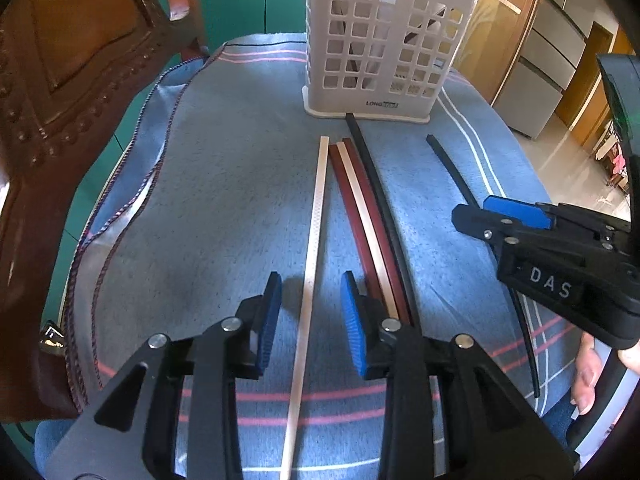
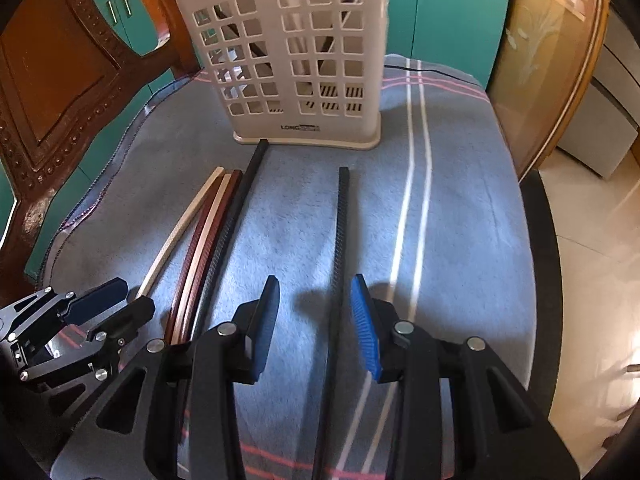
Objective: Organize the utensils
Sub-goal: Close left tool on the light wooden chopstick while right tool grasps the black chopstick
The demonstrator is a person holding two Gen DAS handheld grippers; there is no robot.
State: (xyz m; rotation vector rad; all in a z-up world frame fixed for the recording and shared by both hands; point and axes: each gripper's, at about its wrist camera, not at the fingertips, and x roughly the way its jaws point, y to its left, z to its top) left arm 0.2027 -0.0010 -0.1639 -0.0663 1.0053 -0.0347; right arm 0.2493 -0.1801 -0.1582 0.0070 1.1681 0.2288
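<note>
Left gripper [image 1: 310, 322]: jaws spread, pads clear of the cream chopstick [image 1: 310, 264] lying between them on the blue cloth [image 1: 224, 184]. Its long axis runs straight ahead toward the white holder [image 1: 384, 40]. Right gripper [image 2: 314, 322]: jaws spread astride a lone black chopstick [image 2: 340, 240], no contact, same heading. Between the two grippers lie four more chopsticks [image 1: 372, 216], side by side, pointing likewise.
</note>
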